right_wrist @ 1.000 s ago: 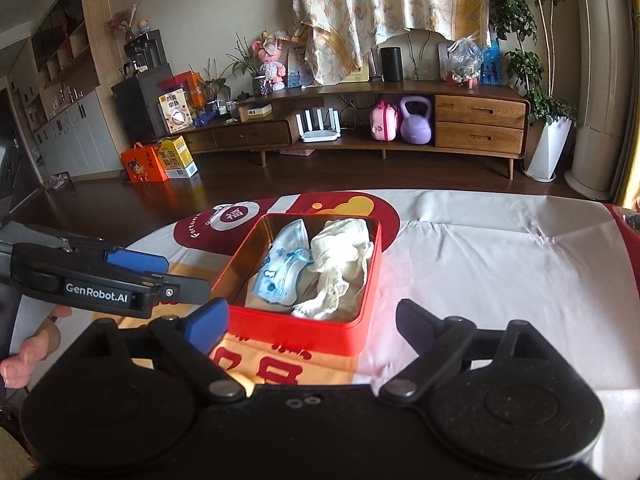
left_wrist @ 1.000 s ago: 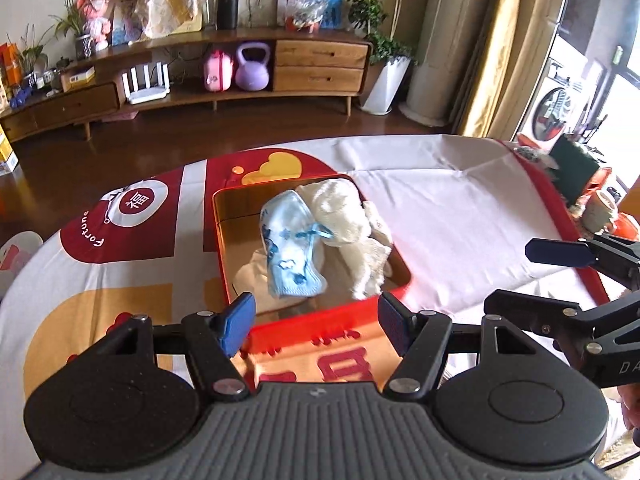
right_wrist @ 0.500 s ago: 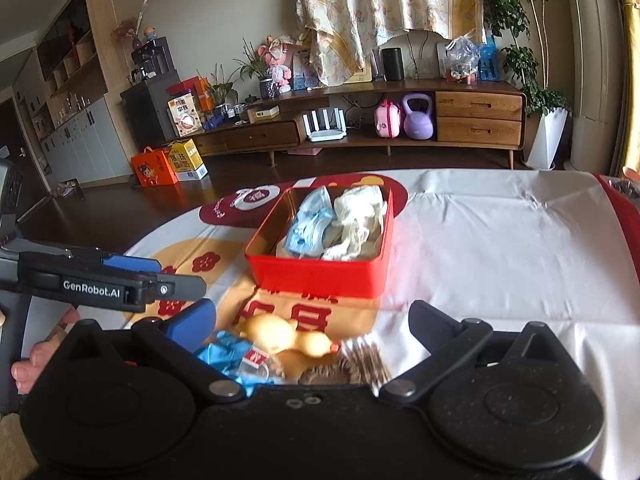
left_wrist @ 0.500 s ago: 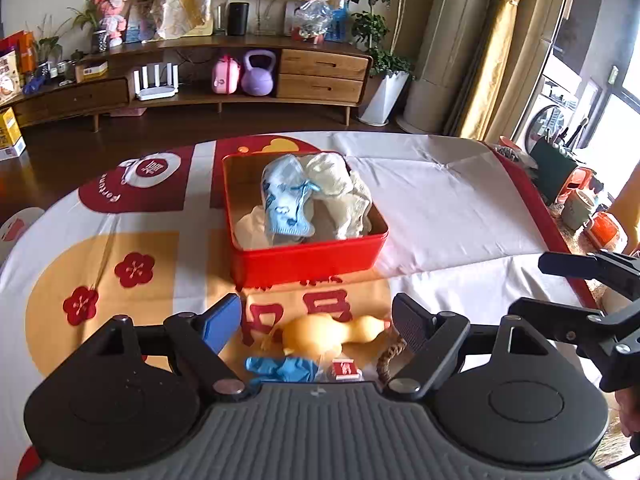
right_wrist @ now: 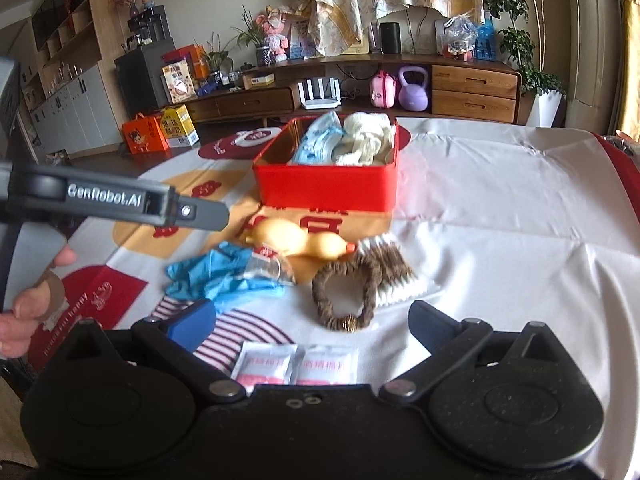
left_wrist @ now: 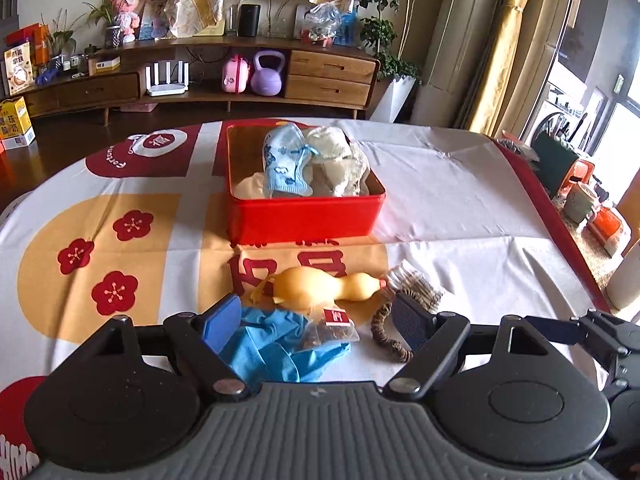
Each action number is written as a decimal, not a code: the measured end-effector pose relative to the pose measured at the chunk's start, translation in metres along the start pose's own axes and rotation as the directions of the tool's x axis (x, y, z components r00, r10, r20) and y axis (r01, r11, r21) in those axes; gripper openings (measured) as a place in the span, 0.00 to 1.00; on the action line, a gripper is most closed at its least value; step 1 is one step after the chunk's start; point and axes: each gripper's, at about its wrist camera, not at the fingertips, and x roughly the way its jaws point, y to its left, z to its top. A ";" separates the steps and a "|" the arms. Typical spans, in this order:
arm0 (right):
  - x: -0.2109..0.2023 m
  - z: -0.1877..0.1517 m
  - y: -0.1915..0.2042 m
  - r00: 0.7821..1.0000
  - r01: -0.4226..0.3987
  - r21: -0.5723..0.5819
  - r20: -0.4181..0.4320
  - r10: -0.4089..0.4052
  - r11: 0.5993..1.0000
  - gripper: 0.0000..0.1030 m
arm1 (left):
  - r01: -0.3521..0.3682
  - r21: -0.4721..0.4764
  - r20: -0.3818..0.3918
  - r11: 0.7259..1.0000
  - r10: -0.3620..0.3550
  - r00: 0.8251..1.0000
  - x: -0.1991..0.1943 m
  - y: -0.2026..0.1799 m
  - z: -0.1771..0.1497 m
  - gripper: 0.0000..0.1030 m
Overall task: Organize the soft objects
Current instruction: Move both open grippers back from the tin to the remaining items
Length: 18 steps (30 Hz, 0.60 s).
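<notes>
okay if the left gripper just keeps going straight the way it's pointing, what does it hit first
Most likely the blue glove lying between the open left gripper fingers, with the tea bag on it; the yellow rubber toy lies just beyond. Depth is uncertain.

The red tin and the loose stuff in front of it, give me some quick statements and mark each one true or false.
1. The red tin holds a pale blue knit piece and a cream one. True.
2. The yellow rubber chicken lies inside the tin. False: it lies on the tablecloth in front of it.
3. The blue glove lies left of the brown braided ring. True.
4. The right gripper grips the ring. False: its fingers stand open, empty.
5. The left gripper is open. True.
</notes>
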 end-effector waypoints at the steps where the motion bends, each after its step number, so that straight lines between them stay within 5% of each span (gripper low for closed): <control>1: 0.003 -0.005 0.001 1.000 0.003 -0.005 -0.004 -0.003 1.000 0.99 | -0.001 0.002 -0.003 1.000 0.001 1.000 0.002 -0.001 -0.003 0.80; 18: 0.036 -0.041 0.012 0.996 0.018 -0.012 -0.090 -0.019 1.000 0.98 | -0.011 0.015 -0.045 1.000 0.012 0.999 0.046 -0.011 -0.041 0.80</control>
